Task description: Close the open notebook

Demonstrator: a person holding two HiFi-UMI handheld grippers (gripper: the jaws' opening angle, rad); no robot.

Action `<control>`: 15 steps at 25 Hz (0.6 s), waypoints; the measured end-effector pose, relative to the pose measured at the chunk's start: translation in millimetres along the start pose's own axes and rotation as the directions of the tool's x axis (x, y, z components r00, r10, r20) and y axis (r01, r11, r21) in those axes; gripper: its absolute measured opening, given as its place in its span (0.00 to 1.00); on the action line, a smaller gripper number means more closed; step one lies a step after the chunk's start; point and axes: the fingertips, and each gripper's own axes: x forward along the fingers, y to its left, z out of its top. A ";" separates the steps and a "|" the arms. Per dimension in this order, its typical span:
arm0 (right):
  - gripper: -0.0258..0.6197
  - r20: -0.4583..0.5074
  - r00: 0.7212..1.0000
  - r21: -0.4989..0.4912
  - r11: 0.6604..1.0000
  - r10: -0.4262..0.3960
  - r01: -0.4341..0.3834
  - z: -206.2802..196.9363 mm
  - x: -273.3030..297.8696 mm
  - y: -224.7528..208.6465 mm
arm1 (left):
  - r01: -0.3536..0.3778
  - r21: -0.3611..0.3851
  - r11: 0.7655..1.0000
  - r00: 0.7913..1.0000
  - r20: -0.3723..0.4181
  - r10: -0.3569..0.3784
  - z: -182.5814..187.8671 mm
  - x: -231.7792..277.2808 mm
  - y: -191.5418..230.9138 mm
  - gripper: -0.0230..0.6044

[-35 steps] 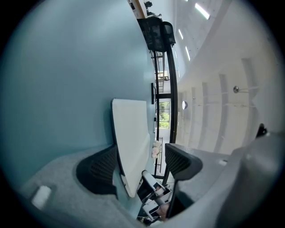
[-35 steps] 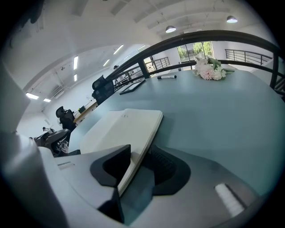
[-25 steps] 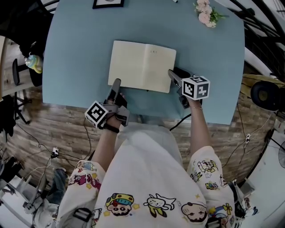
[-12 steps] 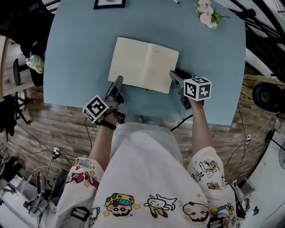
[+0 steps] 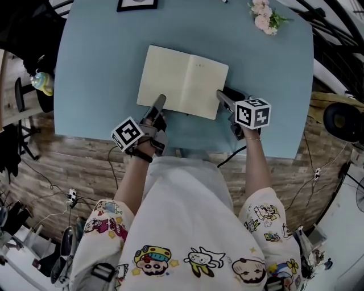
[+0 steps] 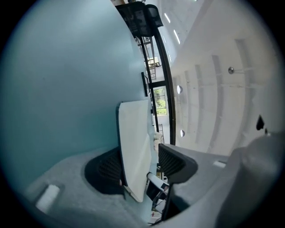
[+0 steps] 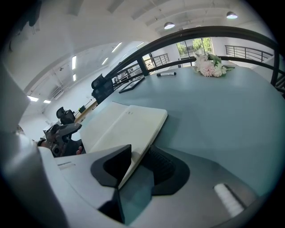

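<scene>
An open notebook with cream, unlined pages (image 5: 183, 81) lies flat near the middle of the pale blue counter (image 5: 96, 68), its spine running away from the person and its near edge close to the counter's front edge. The left tongs (image 5: 159, 103) reach in at the notebook's near left corner, turned on their side. In the left gripper view their two black ribbed pads stand apart with the notebook's left leaf between them; the leaf lies close against one pad and leaves a clear gap to the other, so these tongs are released around the leaf rather than clenched on it. The right tongs (image 5: 226, 96) sit at the notebook's near right corner. In the right gripper view one pad lies over the top of the right-hand page and the other under the cover's edge, with space showing between the pads, so these are released too, straddling the corner. Each of the tongs carries a white cube with black square markers, held just in front of the person's white printed shirt (image 5: 187, 227). A small bunch of pink flowers (image 5: 263, 17) lies at the far right of the counter, well apart from the notebook, and a black pen (image 7: 168, 74) lies near it. A black-framed flat thing (image 5: 138, 4) rests at the far edge.
</scene>
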 end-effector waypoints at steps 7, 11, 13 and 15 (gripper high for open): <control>0.26 0.007 1.000 0.015 1.000 -0.004 0.004 -0.4 -1.6 0.4 | -0.096 0.077 0.992 0.995 0.045 0.093 9.7 -5.5 9.1 0.22; 0.26 0.007 1.000 0.018 1.000 -0.006 0.006 -0.6 -3.3 -0.8 | -0.104 0.117 0.988 0.991 0.100 0.092 23.8 -10.0 2.3 0.22; 0.26 0.005 1.000 0.019 1.000 -0.006 0.005 0.1 -3.1 -1.7 | -0.120 0.140 0.983 0.987 0.122 0.103 32.1 -11.5 0.2 0.22; 0.26 0.003 1.000 0.021 1.000 -0.005 0.005 0.7 -2.1 -1.9 | -0.137 0.159 0.978 0.982 0.150 0.114 42.7 -13.6 -0.6 0.22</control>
